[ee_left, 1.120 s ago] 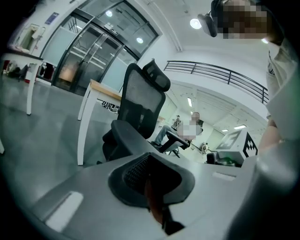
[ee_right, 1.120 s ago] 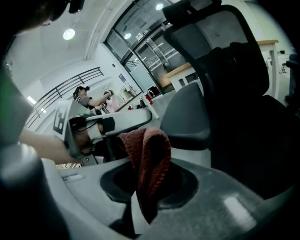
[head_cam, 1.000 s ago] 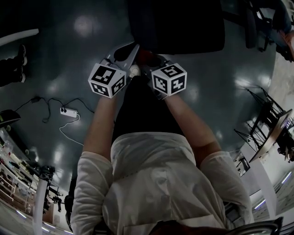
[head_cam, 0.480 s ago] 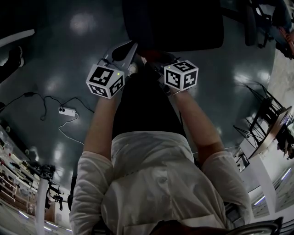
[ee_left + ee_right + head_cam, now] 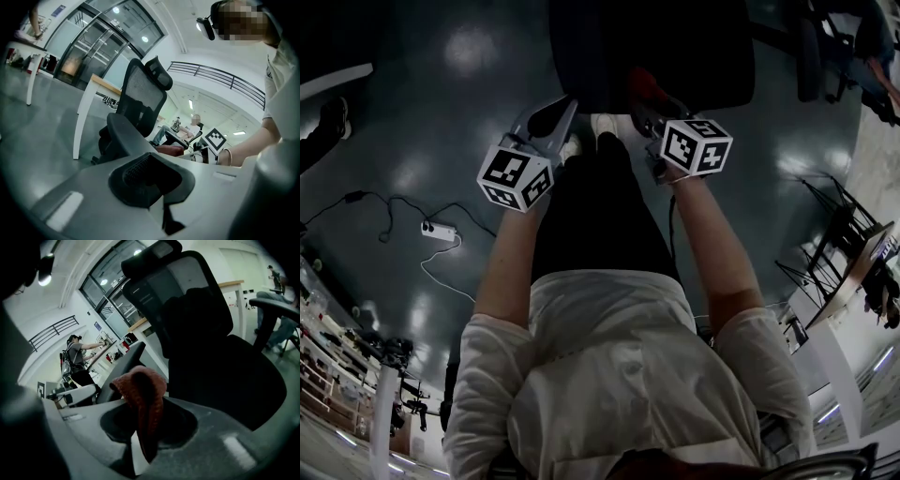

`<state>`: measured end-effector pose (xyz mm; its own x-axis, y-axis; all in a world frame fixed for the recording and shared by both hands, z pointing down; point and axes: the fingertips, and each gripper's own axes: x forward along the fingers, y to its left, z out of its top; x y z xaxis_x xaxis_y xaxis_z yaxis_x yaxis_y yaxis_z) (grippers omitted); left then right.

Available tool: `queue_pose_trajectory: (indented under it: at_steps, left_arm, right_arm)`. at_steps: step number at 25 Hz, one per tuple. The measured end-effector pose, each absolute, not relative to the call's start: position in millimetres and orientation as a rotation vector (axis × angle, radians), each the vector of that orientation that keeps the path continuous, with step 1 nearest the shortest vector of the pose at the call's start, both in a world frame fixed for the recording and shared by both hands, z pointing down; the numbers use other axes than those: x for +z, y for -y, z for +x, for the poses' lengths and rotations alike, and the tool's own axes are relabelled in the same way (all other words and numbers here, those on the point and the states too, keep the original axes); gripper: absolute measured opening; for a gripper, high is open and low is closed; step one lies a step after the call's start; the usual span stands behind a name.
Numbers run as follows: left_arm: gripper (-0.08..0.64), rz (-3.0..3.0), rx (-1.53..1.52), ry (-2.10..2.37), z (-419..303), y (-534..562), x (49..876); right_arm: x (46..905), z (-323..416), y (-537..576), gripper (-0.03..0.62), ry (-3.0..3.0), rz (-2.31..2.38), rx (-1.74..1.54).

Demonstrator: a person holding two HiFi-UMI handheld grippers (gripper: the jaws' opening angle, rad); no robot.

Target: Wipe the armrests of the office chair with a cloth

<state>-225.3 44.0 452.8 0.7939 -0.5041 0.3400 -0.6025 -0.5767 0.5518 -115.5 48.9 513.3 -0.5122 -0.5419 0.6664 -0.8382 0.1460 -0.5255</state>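
My right claw (image 5: 147,437) was clamped on a thin fold of the red cloth (image 5: 143,390), which bunched up above the jaws. My left claw (image 5: 161,206) was closed on nothing. The armrest (image 5: 123,365) lay just beyond the cloth at about 10 o'clock, and as far as I could tell the two were not touching. I judged that dragging so small a pinch along it could pull the cloth free. The office chair (image 5: 206,333) behind, with nothing steadying it, might swivel away.

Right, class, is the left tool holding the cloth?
No, the red cloth hangs pinched in the right tool; the left tool is shut on nothing.
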Motion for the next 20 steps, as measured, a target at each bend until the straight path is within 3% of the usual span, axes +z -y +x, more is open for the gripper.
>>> queue_pose_trajectory:
  at_steps: [9,20]
  left_arm:
    - [0.015,2.214,0.17,0.944,-235.5,-27.7,447.1]
    - [0.015,2.149,0.22,1.028,-234.1,-36.9,459.8]
  right_arm:
    - [462.4,-105.8,78.0,0.069,2.211,1.334,1.014]
    - [473.9,-180.5,182.9,0.069,2.245,1.053,0.882]
